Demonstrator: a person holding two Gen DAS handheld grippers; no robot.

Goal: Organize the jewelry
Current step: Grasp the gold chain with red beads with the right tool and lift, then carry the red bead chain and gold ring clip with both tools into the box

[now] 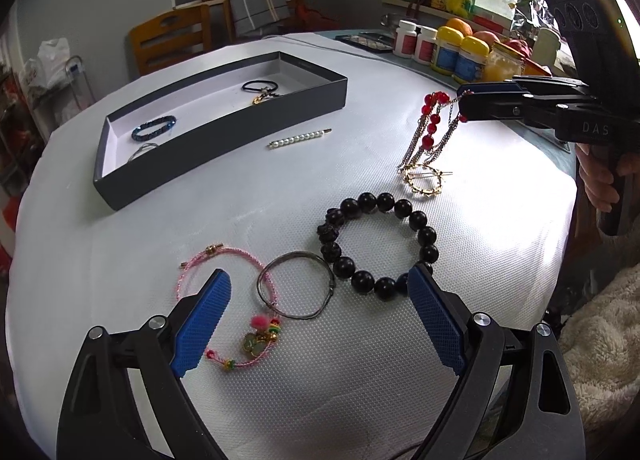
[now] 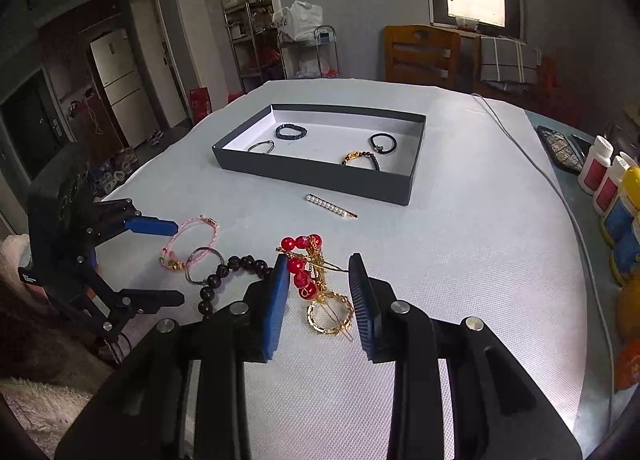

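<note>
The right gripper (image 1: 464,102) pinches the top of a red-bead and chain piece (image 1: 434,128) at its blue fingertips; the piece hangs near upright, long axis vertical, its lower chains meeting a gold ring clip (image 1: 424,182) on the white table cover (image 1: 280,228). The gripper body reads "DAS"; a hand (image 1: 600,180) grips its handle at the right edge. The left gripper (image 1: 320,292) hovers tilted down, fingers spread wide over the thin grey bangle (image 1: 296,286), between the pink cord bracelet (image 1: 224,256) and the black bead bracelet (image 1: 380,244). The pearl hair clip (image 1: 300,138) lies just beside the dark tray (image 1: 224,148).
</note>
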